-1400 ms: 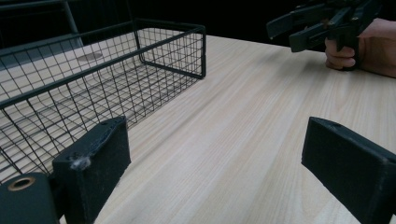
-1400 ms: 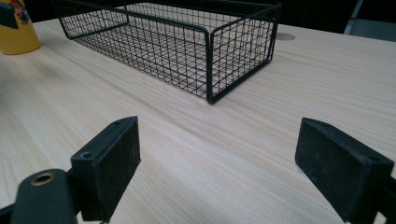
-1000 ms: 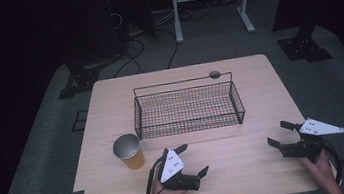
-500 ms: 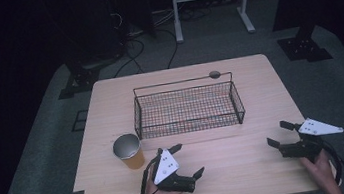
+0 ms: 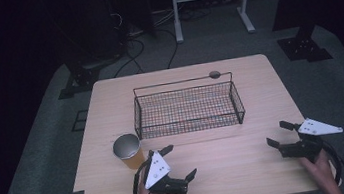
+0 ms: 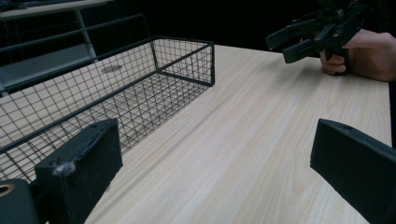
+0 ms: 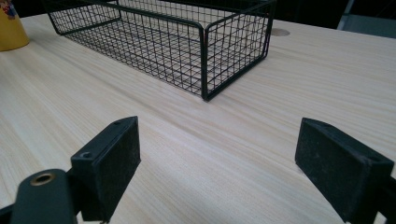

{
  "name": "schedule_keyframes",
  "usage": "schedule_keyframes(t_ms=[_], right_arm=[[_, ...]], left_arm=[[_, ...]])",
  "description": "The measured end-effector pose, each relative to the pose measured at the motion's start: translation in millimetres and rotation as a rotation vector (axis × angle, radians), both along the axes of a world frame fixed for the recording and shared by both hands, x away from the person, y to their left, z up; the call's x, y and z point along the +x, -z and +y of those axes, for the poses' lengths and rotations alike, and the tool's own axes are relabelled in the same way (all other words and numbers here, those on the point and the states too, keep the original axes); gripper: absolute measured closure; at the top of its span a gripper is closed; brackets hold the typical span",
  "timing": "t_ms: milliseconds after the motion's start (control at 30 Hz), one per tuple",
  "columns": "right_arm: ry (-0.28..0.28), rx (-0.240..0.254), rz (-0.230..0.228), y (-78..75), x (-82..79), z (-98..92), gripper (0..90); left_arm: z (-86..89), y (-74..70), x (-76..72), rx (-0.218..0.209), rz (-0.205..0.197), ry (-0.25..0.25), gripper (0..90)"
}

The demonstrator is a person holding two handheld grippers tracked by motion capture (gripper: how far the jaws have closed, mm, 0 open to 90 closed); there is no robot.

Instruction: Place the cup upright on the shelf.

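Left gripper (image 5: 178, 162) lower, turned — cup (image 5: 127, 151) untouched

Bare bench (image 5: 238, 154) runs along the near side between the left gripper (image 5: 178, 162) and the right gripper (image 5: 278, 134), both with fingers spread wide. The wire basket (image 5: 187, 109) blocks the middle farther back. The yellow cup (image 5: 128, 152) stands just left of the left gripper.

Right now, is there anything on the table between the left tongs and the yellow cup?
Nothing: in the high view, just a short strip of bare wooden table separates the open left tongs from the yellow cup.
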State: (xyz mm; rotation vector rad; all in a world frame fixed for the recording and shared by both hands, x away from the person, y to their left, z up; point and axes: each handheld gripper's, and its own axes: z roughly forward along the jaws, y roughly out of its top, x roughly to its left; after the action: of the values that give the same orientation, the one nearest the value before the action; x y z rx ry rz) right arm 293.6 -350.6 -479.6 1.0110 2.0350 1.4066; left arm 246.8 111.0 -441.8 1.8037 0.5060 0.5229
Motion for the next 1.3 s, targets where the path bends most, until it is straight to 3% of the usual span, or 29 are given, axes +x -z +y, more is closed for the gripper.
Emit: schedule_keyframes(t_ms=[1300], right_arm=[[0.006,-0.003,0.003,0.0,0.4,0.2,13.2]], left_arm=[[73.6,-14.3,-29.0,-0.032,-0.051,-0.136,1.7]])
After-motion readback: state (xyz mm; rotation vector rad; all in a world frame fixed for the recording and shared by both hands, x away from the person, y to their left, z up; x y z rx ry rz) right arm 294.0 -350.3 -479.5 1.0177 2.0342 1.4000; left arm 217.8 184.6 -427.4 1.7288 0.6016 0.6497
